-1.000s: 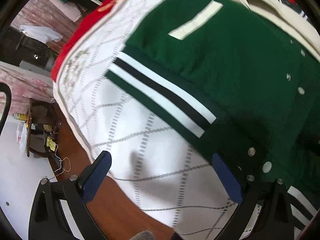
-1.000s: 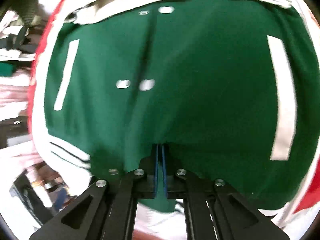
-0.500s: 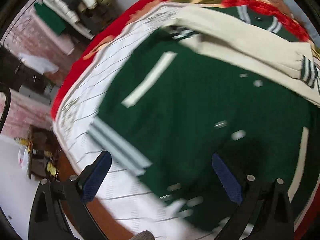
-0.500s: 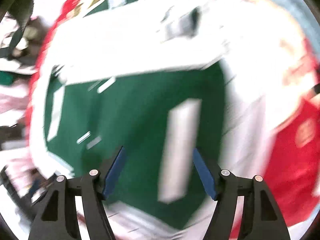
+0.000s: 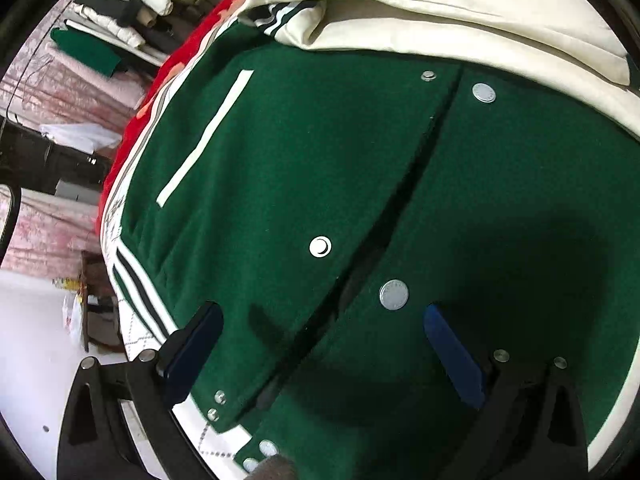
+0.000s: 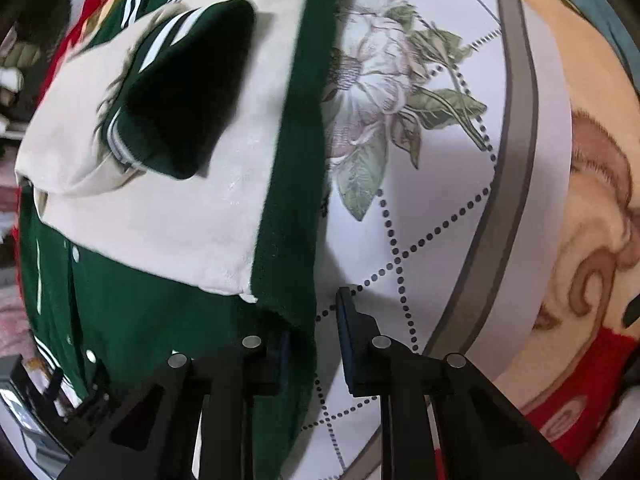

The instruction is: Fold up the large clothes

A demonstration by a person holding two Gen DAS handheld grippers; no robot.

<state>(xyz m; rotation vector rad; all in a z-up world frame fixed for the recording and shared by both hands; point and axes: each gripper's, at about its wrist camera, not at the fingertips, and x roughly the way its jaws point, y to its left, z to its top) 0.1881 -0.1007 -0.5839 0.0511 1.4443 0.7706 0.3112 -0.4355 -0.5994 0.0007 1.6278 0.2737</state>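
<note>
Across most of the left wrist view, green jacket (image 5: 320, 160) flat on a white flowered bedspread (image 6: 420, 160), front up, snap buttons (image 5: 394, 294) undone along the opening, cream sleeve (image 6: 160, 220) already folded over the chest toward the upper part of the frame. Above the lower front, left gripper (image 5: 320, 352) spread wide, blue pads clear of the cloth, gripping nothing. At the lower middle of the right wrist view, right gripper (image 6: 312, 344) at the jacket's side edge, jaws just narrowed and not yet clenched: green edge between the pads, near pad hidden behind the fabric, a strip of bedspread showing between cloth and far pad, so no firm pinch. Judged as mid-fold: sleeve in, side of the body about to be taken. Next, probably: finish closing on that edge, take a matching hold lower down with the left, then lift and carry the side panel over toward the middle, keeping the sleeve from sliding out. Worth watching: thick cloth slipping from a shallow bite, and the open front pulling askew.
</note>
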